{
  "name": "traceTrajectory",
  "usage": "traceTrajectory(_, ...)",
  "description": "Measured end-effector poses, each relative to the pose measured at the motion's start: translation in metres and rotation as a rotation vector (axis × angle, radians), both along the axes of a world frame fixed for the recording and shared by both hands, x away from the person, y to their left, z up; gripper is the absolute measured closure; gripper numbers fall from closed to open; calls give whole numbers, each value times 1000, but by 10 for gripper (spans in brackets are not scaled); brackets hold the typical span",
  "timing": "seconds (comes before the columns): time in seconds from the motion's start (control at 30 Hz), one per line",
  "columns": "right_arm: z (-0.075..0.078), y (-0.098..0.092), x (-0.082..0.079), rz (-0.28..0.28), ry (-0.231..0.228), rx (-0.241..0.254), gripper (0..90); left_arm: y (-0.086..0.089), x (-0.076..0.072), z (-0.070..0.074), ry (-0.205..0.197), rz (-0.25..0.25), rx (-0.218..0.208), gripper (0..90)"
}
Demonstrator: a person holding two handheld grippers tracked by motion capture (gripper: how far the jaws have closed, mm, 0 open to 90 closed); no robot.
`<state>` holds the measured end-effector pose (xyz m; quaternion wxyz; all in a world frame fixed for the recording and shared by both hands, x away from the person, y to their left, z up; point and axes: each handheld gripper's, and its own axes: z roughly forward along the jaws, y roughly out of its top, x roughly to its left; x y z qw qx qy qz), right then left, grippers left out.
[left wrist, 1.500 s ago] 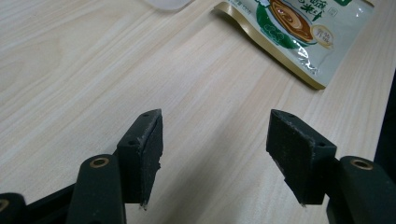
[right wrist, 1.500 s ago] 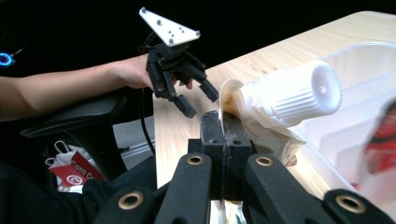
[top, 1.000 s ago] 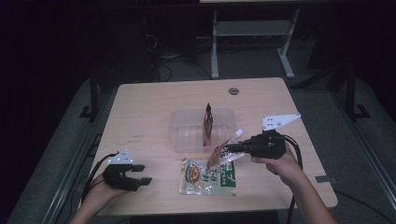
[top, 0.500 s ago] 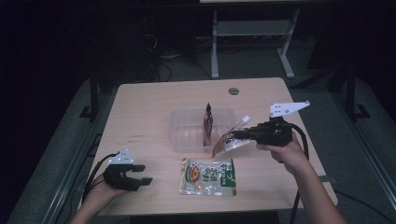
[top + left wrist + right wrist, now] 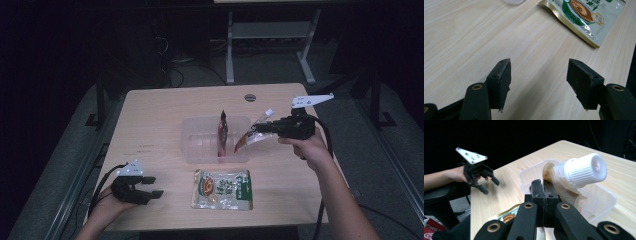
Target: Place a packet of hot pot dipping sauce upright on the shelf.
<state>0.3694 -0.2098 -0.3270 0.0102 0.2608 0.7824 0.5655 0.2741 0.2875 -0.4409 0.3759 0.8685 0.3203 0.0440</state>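
The spouted pouch (image 5: 248, 137) with its white cap (image 5: 585, 170) hung above the right end of the clear tub (image 5: 197, 145), pinched tight in the right gripper (image 5: 264, 128) at about three o'clock from the tub. A dark packet (image 5: 223, 132) stood upright inside, a green sachet (image 5: 223, 188) lay flat at six o'clock, and the left gripper (image 5: 152, 186) rested at eight o'clock on the table (image 5: 155, 115), jaws apart and empty.

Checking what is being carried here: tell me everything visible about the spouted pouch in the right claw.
The spouted pouch is a soft, flexible pack, pale with red-orange print, topped by a ribbed white screw cap. The right claw is shut on it near the spout. It hangs tilted, cap up and away from the person, above the right end of the clear plastic tub, lifted clear of the table.
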Motion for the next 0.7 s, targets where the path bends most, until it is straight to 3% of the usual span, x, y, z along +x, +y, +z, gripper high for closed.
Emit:
traceTrajectory(0.27, 2, -5, 18, -37, 17, -34, 897, 0, 0, 0, -1, 1, 0, 360)
traceTrajectory(0.7, 4, -17, 24, -101, 23, -115, 892, 0, 0, 0, 0, 5, 0, 359)
